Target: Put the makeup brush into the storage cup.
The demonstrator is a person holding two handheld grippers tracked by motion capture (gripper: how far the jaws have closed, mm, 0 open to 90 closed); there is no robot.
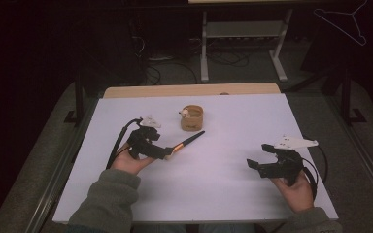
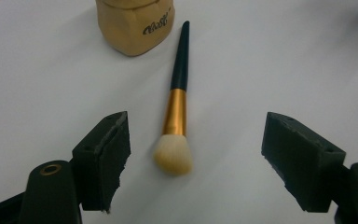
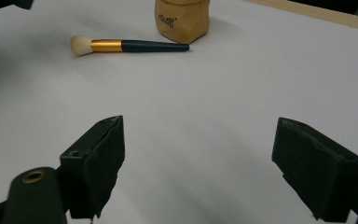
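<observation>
- The left tongs [image 2: 193,158] stand wide apart and released; nothing is gripped, and their pads press on nothing.
- A makeup brush [image 2: 176,105] lies flat on the white table [image 2: 284,60], its pale bristle head between and just ahead of the left tongs, touching neither jaw.
- The brush has a gold ferrule and a dark handle; the handle points away from the left tongs toward a tan pouch [image 2: 133,25].
- The pouch stands upright on the table just beside the handle's tip, with dark lettering on its side.
- In the high view the left tongs [image 1: 167,153] sit at the bristle end of the brush [image 1: 187,142].
- The right tongs [image 1: 258,165] are released too, empty, well apart from the brush, near the table's right edge.
</observation>
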